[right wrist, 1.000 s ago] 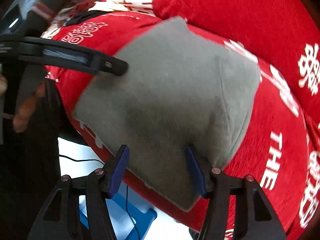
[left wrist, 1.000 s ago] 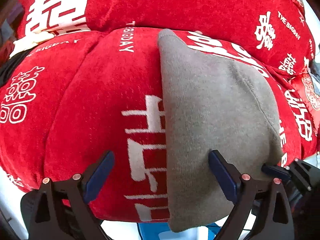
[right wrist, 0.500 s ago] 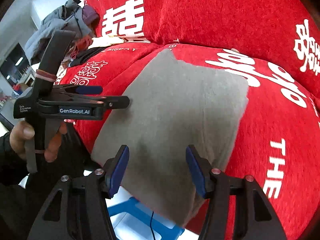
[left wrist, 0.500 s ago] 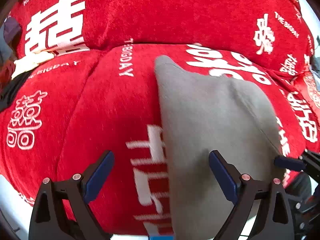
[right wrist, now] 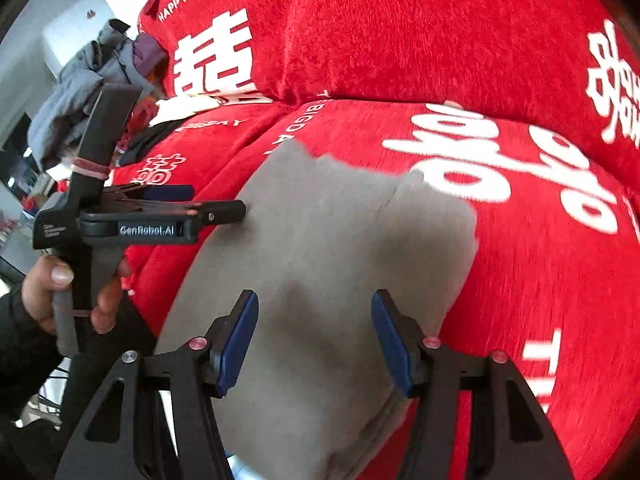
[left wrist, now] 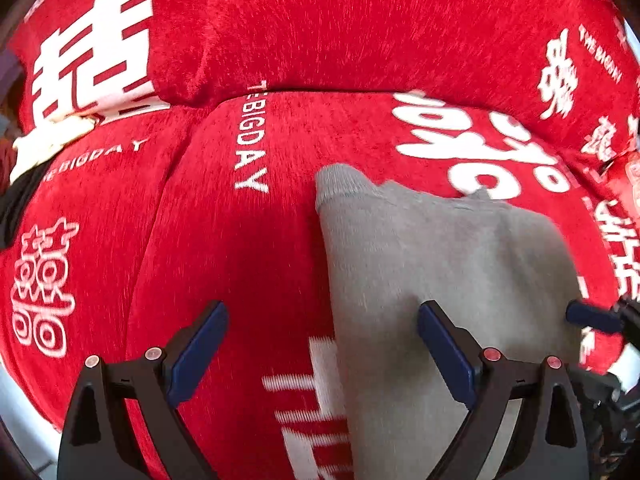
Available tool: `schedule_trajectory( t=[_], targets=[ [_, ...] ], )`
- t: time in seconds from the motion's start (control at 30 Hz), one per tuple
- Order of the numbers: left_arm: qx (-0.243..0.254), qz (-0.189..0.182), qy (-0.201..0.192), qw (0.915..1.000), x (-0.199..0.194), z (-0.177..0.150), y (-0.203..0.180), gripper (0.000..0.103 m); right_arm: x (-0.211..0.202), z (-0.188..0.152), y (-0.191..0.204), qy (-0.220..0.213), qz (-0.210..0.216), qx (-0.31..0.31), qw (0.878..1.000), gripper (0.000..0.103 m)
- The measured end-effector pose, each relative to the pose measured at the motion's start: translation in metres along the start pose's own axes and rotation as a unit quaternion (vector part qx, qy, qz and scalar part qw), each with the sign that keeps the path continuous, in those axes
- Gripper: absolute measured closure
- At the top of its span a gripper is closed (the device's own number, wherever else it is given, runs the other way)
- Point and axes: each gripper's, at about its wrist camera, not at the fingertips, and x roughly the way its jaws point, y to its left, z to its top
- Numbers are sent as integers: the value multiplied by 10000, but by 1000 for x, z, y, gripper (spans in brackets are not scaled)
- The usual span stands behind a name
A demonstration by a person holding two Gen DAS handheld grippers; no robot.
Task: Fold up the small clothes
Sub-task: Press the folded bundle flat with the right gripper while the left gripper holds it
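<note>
A folded grey knit garment (left wrist: 432,264) lies flat on the red sofa seat; it also shows in the right wrist view (right wrist: 340,248). My left gripper (left wrist: 322,344) is open and empty, over the garment's left edge near the seat front. My right gripper (right wrist: 314,336) is open and empty, over the garment's near end. The left gripper shows in the right wrist view (right wrist: 224,212), held in a hand at the garment's left side. A right gripper finger (left wrist: 588,316) shows at the garment's right edge in the left wrist view.
The red sofa cover with white lettering (left wrist: 248,240) spans seat and backrest (right wrist: 400,32). A pile of grey and dark clothes (right wrist: 92,80) lies at the sofa's far left. The seat's front edge drops off just below both grippers.
Both grippers have drawn back and up from the garment, so more of the sofa and backrest shows. The garment lies still. Both jaws stay open.
</note>
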Motion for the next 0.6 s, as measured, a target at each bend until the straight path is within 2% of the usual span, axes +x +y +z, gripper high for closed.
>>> schedule_trajectory(
  t=[0.17, 0.3, 0.37, 0.43, 0.6],
  targets=[
    [106, 213, 225, 9995, 21, 6, -7, 7, 43, 29, -24, 499, 88, 279, 9983, 41],
    [14, 163, 158, 9997, 6, -4, -6, 7, 31, 28, -9, 432, -190, 229, 9986, 40],
    [18, 70, 80, 9999, -10, -14, -7, 7, 12, 18, 12, 221, -108, 8, 9997, 40],
    [91, 47, 30, 9999, -22, -27, -9, 7, -5, -1, 39, 91, -237, -383, 9989, 40],
    [218, 88, 39, 9997, -31, -59, -16, 7, -7, -44, 68, 248, -631, -934, 9933, 40]
  ],
)
